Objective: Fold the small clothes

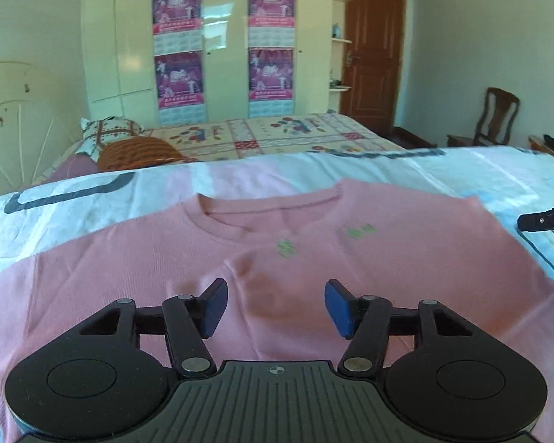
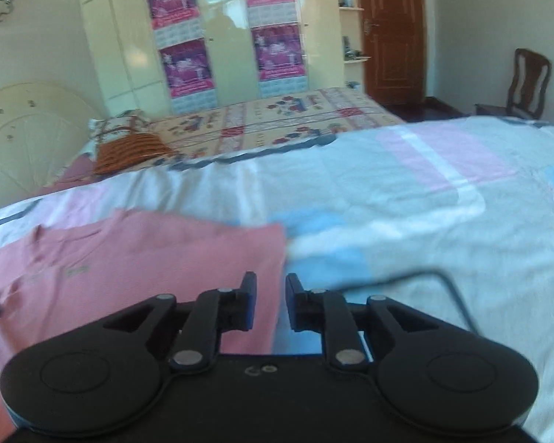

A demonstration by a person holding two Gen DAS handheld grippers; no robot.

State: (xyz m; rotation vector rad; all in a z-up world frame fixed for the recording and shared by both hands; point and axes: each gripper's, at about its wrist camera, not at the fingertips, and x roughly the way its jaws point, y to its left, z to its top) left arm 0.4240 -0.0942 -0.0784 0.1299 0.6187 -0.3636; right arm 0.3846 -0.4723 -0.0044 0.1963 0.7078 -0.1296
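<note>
The left gripper (image 1: 276,308) is hanging wide open, empty, over the pink shirt (image 1: 314,258); the right gripper (image 2: 270,304), at 3 o'clock, is gaping narrowly, gripping nothing.

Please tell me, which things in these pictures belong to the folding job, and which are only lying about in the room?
For the job:
- pink shirt, spread flat on the sheet
- left tool, open over the shirt
- right tool, narrowly open at the shirt's edge

Only lying about:
- pillow
- orange cloth
- posters
- chair
- door
</note>
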